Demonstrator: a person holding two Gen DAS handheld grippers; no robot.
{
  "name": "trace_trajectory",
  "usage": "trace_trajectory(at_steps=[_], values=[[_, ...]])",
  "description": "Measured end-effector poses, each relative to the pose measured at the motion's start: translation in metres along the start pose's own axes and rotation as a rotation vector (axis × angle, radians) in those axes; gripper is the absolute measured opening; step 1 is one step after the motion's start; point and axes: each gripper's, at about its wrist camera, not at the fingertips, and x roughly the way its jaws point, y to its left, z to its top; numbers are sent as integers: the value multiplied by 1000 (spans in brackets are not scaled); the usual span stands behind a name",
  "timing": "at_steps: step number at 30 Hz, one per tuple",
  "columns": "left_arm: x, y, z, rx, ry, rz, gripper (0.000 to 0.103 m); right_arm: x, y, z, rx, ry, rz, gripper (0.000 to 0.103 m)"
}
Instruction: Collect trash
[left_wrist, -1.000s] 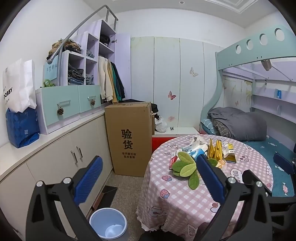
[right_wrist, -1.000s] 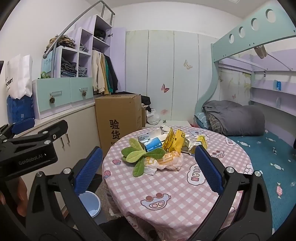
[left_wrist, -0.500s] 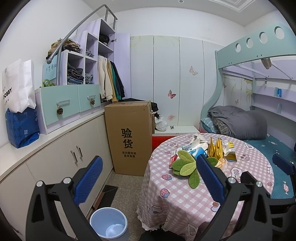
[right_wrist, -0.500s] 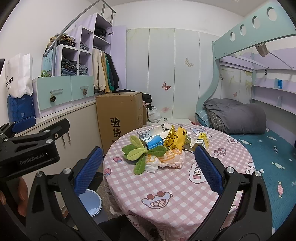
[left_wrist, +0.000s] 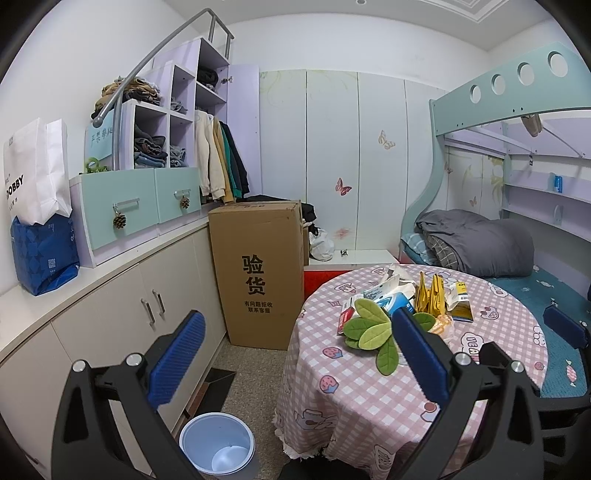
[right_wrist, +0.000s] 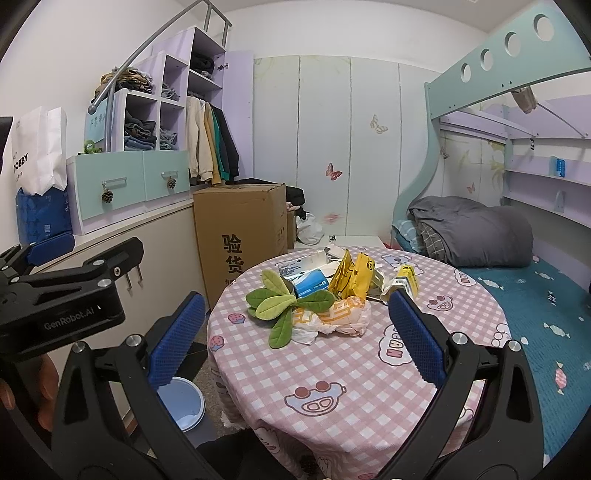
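A heap of trash lies on the round table with its pink checked cloth: a crumpled orange-and-white wrapper, yellow packets, a blue-and-white box and torn paper. A green leaf-shaped thing lies among them. The same heap shows in the left wrist view. A pale blue bin stands on the floor left of the table. My right gripper is open, held short of the wrapper. My left gripper is open and empty, above the floor between bin and table.
A tall cardboard box stands beyond the table. White cabinets with a worktop run along the left wall, carrying a blue bag. A bunk bed with a grey quilt borders the table's right side.
Both views have shifted slightly; the right gripper has edged a little closer to the table. Both grippers stay open.
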Motion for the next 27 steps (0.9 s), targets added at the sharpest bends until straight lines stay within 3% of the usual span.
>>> trace_trajectory(at_steps=[27], values=[[0, 0, 0, 2, 2, 0, 99, -1, 0, 1, 4, 2, -2, 97]])
